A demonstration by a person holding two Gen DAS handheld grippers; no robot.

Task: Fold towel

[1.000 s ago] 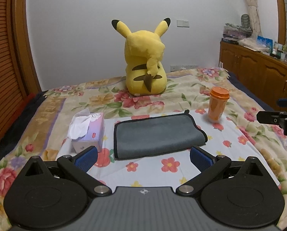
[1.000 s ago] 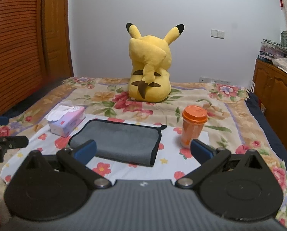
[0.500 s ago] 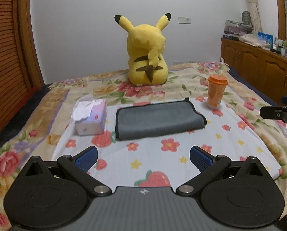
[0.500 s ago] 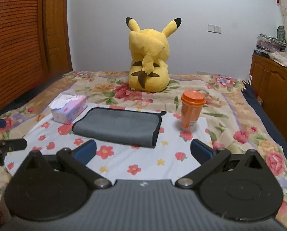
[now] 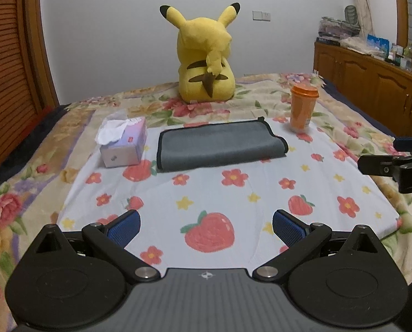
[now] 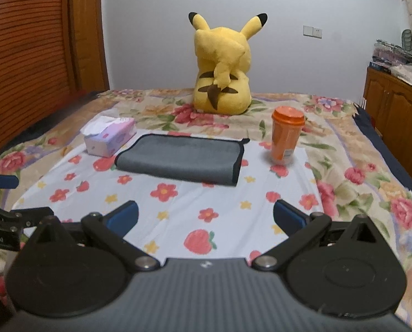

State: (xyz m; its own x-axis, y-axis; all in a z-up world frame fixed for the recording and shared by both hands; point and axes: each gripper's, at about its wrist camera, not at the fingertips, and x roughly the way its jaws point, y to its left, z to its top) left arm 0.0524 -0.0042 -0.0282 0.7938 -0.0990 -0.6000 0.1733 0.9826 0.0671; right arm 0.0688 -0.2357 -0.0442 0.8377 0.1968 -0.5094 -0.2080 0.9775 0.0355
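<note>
Towel [image 5: 219, 146] lies folded flat, long axis running left-right.

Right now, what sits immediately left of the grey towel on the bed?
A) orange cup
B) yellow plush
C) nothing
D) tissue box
D: the tissue box sits just off the grey towel's left edge, apart from it; the orange cup stands off its right end and the yellow plush sits behind it, toward the wall.
</note>
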